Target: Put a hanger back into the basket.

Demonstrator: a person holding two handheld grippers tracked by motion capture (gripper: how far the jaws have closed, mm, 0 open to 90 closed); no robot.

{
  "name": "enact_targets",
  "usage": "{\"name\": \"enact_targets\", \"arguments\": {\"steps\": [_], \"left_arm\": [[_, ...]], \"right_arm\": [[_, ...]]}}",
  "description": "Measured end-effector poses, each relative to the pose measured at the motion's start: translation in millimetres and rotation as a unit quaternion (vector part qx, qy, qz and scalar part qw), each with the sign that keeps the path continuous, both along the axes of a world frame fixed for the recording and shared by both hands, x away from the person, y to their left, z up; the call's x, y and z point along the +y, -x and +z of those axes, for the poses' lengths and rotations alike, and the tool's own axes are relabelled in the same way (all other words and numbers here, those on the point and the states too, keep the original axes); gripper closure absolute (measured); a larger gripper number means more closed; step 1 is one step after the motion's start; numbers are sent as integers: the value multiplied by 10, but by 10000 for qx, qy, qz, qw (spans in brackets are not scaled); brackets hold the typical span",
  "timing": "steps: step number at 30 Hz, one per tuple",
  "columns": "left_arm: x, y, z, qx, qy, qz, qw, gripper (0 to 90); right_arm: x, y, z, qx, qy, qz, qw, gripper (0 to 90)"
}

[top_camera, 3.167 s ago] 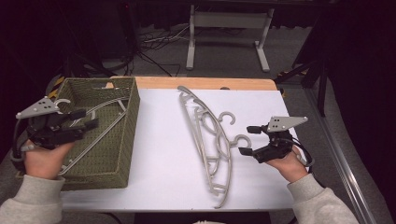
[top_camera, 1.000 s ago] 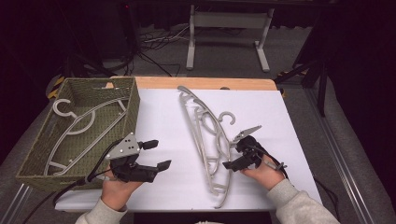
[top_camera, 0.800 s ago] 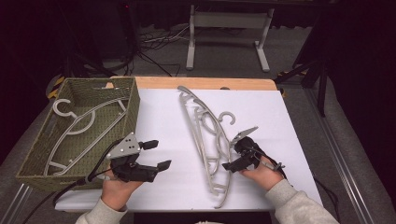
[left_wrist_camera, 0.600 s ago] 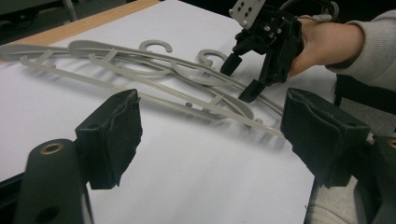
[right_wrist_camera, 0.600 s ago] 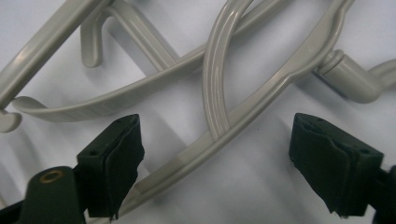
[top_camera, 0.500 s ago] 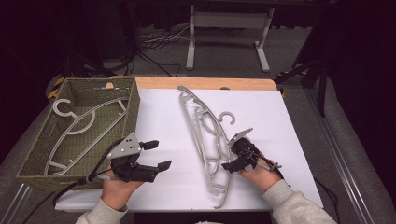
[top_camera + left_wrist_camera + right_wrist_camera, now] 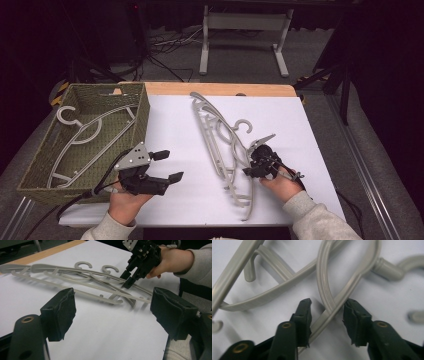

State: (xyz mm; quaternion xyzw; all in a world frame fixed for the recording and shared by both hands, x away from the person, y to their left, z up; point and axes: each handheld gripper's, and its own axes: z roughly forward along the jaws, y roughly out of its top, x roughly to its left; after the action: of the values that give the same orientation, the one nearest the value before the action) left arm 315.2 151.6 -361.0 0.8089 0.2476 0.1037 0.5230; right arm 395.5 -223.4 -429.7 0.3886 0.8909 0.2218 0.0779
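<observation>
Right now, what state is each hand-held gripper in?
Left hand-held gripper: open, empty.
Right hand-held gripper: jaws just closing around a grey hanger, not yet clamped.

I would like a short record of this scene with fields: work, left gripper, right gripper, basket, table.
work: picking a hanger from the table
left gripper: open, holds nothing, above the white sheet
right gripper: jaws just closing around a bar of the hangers; pads not yet pressing
basket: one hanger inside
table: two hangers, overlapping

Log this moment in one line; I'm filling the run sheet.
right gripper: closing around hanger | left gripper: open, idle
</observation>
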Motion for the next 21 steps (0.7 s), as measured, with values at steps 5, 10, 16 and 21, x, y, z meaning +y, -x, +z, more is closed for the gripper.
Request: {"name": "enact_targets", "arguments": {"steps": [5, 10, 16, 21], "left_arm": [[2, -3, 1, 15, 29, 17, 10000, 213], [1, -15, 5, 49, 52, 10, 10000, 214], [20, -52, 29, 64, 113, -14, 9999, 216], [15, -58, 41, 145, 149, -26, 9998, 216]], "right_arm": [[-70, -27, 21, 106, -147, -45, 9998, 785], [-79, 14, 95, -37, -177, 216, 9996, 813], [-134, 80, 288, -423, -112, 500, 9978, 817], [-200, 150, 489, -863, -70, 748, 9934, 817]]}}
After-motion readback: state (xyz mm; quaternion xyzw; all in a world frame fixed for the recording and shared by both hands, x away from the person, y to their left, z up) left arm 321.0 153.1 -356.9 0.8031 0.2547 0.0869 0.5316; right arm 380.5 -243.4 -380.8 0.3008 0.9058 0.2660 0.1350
